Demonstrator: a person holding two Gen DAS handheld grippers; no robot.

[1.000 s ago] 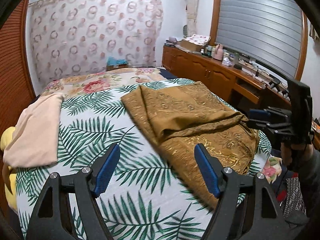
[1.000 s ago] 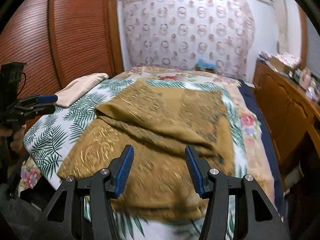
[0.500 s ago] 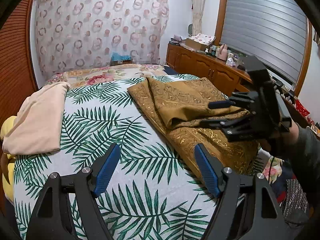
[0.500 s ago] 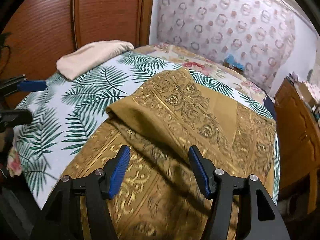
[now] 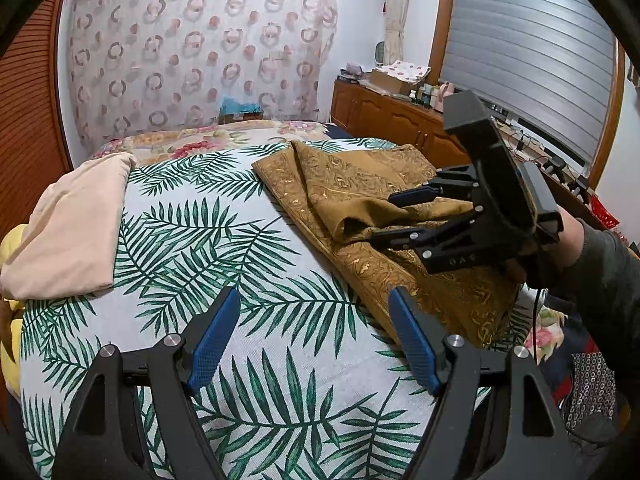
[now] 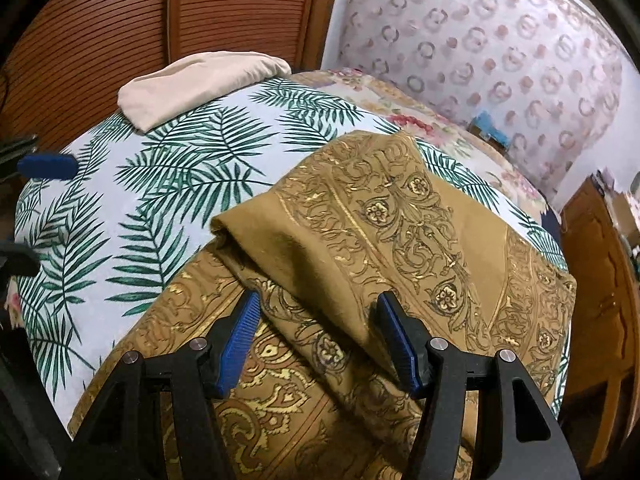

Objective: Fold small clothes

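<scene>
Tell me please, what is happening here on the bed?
A person holds a gripper in each hand to fold clothes. The right gripper hangs open over a fold of the gold patterned cloth, not gripping it. The left gripper waits open above the palm-leaf bedspread. A beige garment lies folded aside.

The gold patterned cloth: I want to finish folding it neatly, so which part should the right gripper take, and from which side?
Probably the rounded corner of the folded-over flap on the gold patterned cloth, coming in from the near edge of the bed. There the flap puffs up off the lower layer, leaving a lip to slide a finger under. The right gripper is open just over that fold.
</scene>
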